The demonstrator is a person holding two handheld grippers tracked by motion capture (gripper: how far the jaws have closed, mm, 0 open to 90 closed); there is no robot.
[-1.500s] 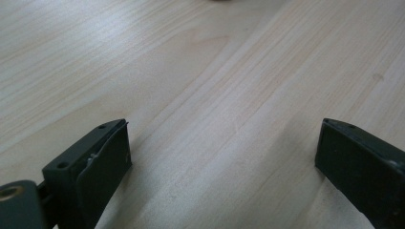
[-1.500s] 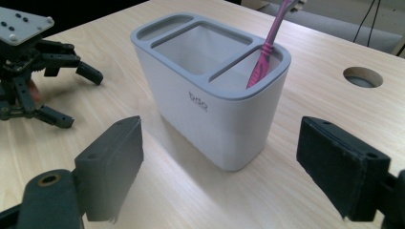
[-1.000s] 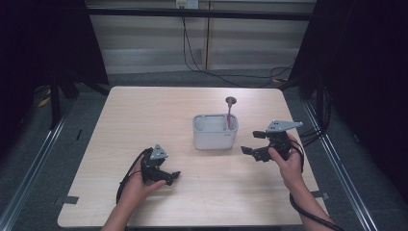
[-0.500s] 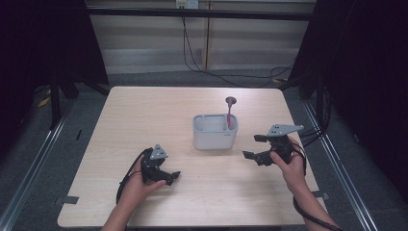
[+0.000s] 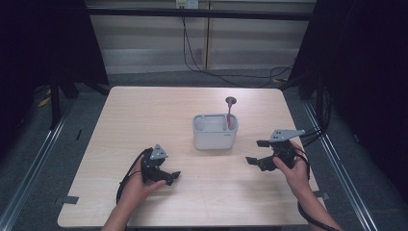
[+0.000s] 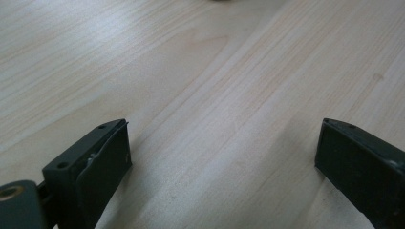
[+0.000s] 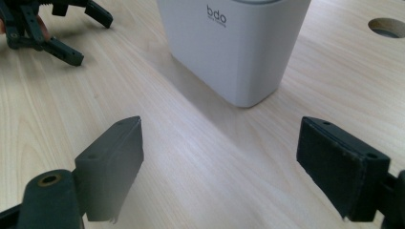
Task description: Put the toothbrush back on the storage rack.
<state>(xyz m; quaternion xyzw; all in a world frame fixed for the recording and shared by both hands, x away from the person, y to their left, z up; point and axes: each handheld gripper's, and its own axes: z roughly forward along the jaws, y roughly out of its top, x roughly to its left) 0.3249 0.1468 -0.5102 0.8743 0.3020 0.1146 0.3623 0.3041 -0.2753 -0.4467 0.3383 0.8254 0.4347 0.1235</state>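
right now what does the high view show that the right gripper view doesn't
High view alone: the pink utensil standing in the white bin, both hands, the right gripper from outside, fingers apart, and the floor with cables around the table.

Right gripper view alone: the "bdo" lettering on the bin's wall and a round hole in the tabletop.

Both: the bin, the wooden table, and the left gripper, open and low over the table.

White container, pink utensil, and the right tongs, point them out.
White container (image 5: 214, 138), high view, front wall.
Pink utensil (image 5: 229, 115), high view, handle above the rim.
Right tongs (image 5: 256, 151), high view, between the open tips.
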